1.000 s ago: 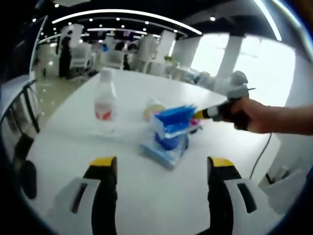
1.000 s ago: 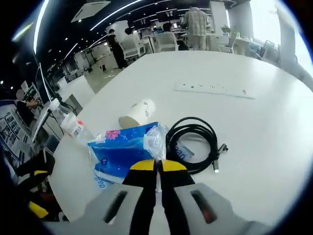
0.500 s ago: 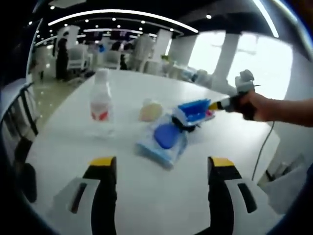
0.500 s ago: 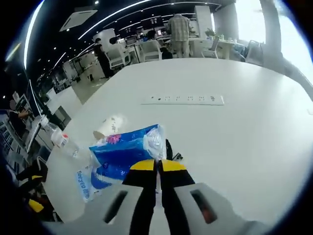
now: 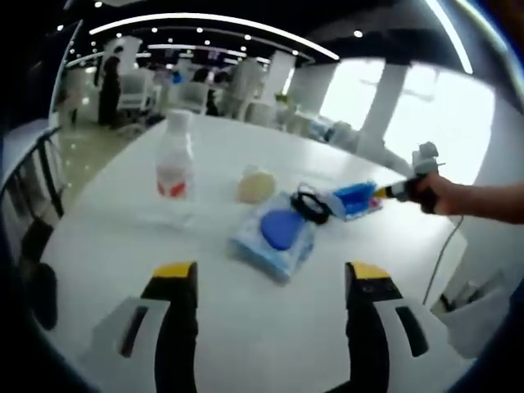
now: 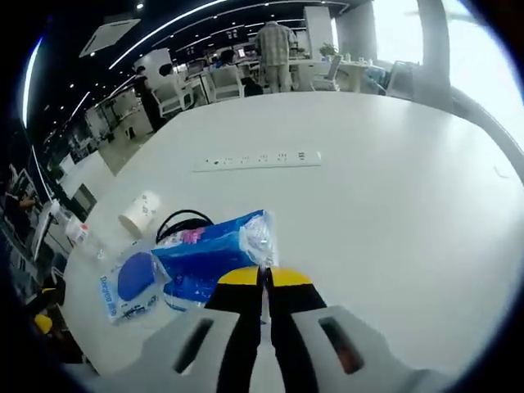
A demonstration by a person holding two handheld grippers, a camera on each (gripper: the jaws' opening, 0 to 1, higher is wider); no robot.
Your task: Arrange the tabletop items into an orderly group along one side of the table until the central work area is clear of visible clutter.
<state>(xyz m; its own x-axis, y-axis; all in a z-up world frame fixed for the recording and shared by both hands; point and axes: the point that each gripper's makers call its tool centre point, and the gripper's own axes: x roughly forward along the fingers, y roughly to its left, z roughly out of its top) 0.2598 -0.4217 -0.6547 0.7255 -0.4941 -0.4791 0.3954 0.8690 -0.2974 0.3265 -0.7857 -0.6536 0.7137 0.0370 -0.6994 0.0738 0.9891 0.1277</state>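
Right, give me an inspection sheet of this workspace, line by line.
Surface: white table, mostly bare.
Job's things: blue tissue pack pinched by one end in the right gripper; second tissue pack lying flat; water bottle upright; paper cup on its side.
Clutter: nothing seen beyond these.
Grippers: left gripper open, hovering short of the items; right shut.
Cables: black coiled cable beside the flat pack; power strip set in the table.
Surroundings: open office, chairs, people standing at the back.
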